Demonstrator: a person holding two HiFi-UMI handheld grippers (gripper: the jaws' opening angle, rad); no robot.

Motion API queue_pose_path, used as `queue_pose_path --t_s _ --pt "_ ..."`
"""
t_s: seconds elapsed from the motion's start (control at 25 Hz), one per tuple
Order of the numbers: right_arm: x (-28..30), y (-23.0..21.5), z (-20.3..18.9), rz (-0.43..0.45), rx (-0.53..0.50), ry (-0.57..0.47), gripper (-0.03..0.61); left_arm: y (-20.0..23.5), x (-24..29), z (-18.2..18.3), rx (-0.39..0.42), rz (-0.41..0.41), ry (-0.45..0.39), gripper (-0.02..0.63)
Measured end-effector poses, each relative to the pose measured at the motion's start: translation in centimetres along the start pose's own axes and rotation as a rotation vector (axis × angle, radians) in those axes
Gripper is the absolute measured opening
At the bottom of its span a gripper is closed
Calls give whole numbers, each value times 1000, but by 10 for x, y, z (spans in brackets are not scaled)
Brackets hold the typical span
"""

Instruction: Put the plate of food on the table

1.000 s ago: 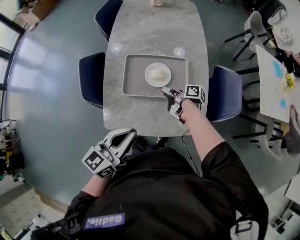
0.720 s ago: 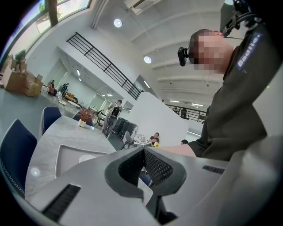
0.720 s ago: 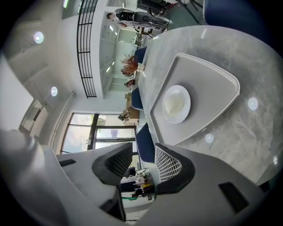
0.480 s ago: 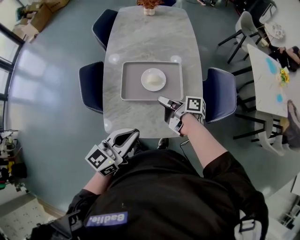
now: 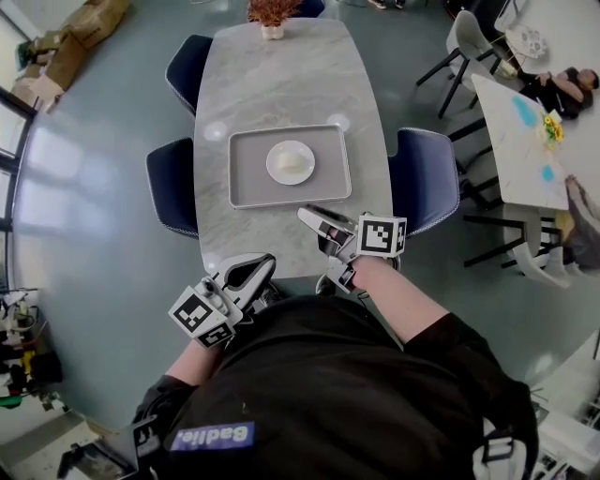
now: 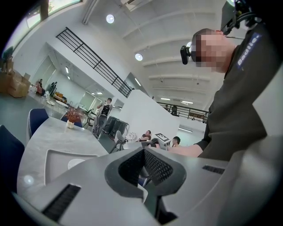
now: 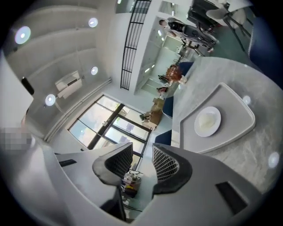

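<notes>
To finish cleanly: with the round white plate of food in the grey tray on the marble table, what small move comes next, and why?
Probably draw the right gripper back from the marble table. The round white plate of food sits in the grey rectangular tray on that table, and neither it nor the left gripper holds anything, so placing looks done.

table (image 5: 281, 84): grey tray (image 5: 246, 187) mid-top | white plate (image 5: 274, 169) with pale food (image 5: 293, 161) at tray centre | right gripper (image 5: 315, 247) over near right corner, jaws apart, clear of tray | left gripper (image 5: 246, 274) just off near edge, by person's dark top | potted plant (image 5: 270, 14) at far edge
</notes>
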State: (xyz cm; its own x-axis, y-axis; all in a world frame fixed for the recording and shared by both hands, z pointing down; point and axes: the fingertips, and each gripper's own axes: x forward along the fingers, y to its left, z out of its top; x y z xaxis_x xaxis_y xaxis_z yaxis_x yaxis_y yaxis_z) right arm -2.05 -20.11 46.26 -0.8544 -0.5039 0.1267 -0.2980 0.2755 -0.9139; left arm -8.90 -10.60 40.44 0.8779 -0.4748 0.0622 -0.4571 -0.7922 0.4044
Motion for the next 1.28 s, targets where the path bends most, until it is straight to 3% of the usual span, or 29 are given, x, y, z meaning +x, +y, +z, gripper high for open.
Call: queue_pose_path --t_s 0.36,0.76,0.88,1.28 --pt "-18 29 -28 -14 -425 69 138 -9 12 4 16 -41 14 5" --pt "-39 32 -64 -61 -861 113 43 -15 20 -2 13 -69 43 5" --pt "-43 31 -75 -81 -917 109 14 -16 21 -2 10 -76 44 5" --pt "-41 41 -76 -99 -953 93 12 -16 23 -10 10 -77 82 5"
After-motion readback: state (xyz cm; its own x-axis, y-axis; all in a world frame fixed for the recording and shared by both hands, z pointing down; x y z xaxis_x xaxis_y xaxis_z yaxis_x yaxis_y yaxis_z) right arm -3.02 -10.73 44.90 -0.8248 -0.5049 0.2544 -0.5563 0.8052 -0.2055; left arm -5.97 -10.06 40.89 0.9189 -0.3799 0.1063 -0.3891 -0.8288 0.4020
